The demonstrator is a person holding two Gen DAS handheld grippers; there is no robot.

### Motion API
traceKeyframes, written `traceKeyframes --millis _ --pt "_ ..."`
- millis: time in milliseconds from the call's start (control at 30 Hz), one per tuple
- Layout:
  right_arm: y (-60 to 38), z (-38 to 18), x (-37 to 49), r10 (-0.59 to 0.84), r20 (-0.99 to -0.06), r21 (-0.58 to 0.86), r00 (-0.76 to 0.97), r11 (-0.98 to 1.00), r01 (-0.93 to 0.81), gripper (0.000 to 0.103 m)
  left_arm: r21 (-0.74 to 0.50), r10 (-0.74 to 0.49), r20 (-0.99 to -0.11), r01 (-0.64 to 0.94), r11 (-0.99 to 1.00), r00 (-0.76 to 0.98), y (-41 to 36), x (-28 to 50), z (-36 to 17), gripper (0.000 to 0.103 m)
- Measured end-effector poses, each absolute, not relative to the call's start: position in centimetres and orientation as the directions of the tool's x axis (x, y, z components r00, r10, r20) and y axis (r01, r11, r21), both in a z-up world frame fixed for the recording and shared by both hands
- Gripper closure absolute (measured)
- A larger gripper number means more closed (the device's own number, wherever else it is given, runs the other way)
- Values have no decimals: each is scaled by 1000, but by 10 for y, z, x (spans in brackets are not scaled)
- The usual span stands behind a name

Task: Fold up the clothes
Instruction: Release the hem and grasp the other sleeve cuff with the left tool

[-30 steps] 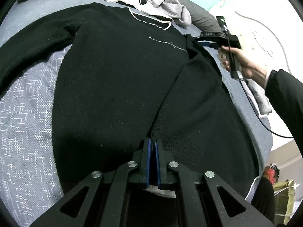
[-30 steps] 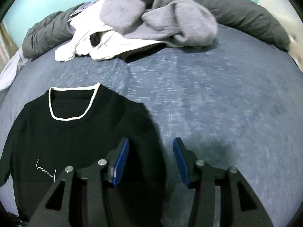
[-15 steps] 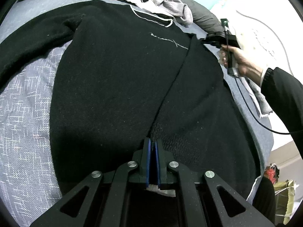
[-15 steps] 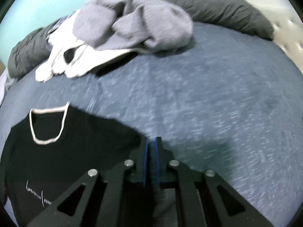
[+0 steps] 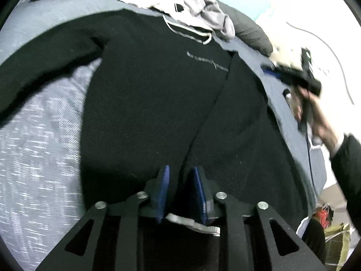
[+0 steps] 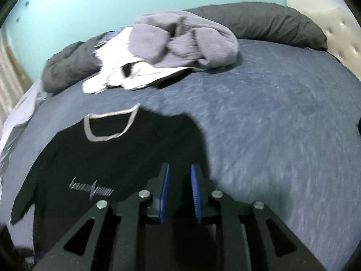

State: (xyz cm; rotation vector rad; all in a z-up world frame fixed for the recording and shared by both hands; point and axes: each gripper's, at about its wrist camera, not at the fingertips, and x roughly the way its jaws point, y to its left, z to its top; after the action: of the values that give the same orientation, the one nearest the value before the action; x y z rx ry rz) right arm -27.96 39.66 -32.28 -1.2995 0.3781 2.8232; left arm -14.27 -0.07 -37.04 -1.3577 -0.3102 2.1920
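1. The black sweater (image 5: pixel 146 103) lies flat on the bed (image 5: pixel 40 135), its right side folded inward; the left gripper (image 5: pixel 179 180) is opening narrowly over the hem – that fold may spring back
2. The right gripper (image 6: pixel 179 180) is opening too, narrow, gripping nothing – it could snag the shoulder

Both fisheye views bulge and darken at the rims. Light is dim and cool. The sweater (image 5: pixel 146 103) reads as near-featureless black. Motion blur smears the hand (image 5: pixel 315 117) and bedspread (image 6: pixel 282 135). The wall (image 5: pixel 327 33) at upper right blows out white.
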Motion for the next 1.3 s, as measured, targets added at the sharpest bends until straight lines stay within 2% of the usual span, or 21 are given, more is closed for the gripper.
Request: traceKeyframes --millis 100,133,167,233,300,367,433,467,867,1133,1300 --pt "374 -320 -240 -142 -730 275 -668 -956 -97 75 -451 531 -760 -282 -846 -376 -16 -144 -367 72" --pt "367 -319 -226 -164 -721 305 -673 -948 -95 66 -452 524 -759 -266 -851 -386 -23 -144 -365 69" --pt "360 -318 -214 -187 -718 326 -671 -942 -86 63 -454 517 -757 -247 -856 -400 -29 -144 -362 67" --pt "346 -314 -187 -230 -700 366 -676 -928 -63 63 -450 493 -758 -204 -869 -426 -44 -144 -356 61" --pt "333 -312 -161 -265 -684 402 -680 -914 -48 62 -465 483 -752 -159 -871 -448 -63 -142 -348 60" --pt "323 -310 -137 -295 -668 435 -684 -900 -36 53 -475 466 -750 -108 -873 -470 -85 -140 -342 57" --pt "314 -312 -112 -319 -651 463 -689 -886 -28 50 -472 436 -756 -55 -880 -487 -109 -137 -336 50" --pt "310 -315 -103 -331 -651 473 -684 -881 -25 49 -469 419 -762 -25 -883 -494 -122 -135 -334 49" --pt "295 -338 -55 -359 -635 515 -684 -857 -28 45 -338 123 -848 347 -875 -515 -287 -106 -348 47" --pt "298 -346 -48 -346 -635 504 -691 -863 -31 45 -291 19 -855 451 -844 -518 -329 -93 -356 47" --pt "299 -346 -46 -339 -629 499 -700 -866 -30 45 -284 16 -856 443 -850 -517 -331 -98 -366 47"
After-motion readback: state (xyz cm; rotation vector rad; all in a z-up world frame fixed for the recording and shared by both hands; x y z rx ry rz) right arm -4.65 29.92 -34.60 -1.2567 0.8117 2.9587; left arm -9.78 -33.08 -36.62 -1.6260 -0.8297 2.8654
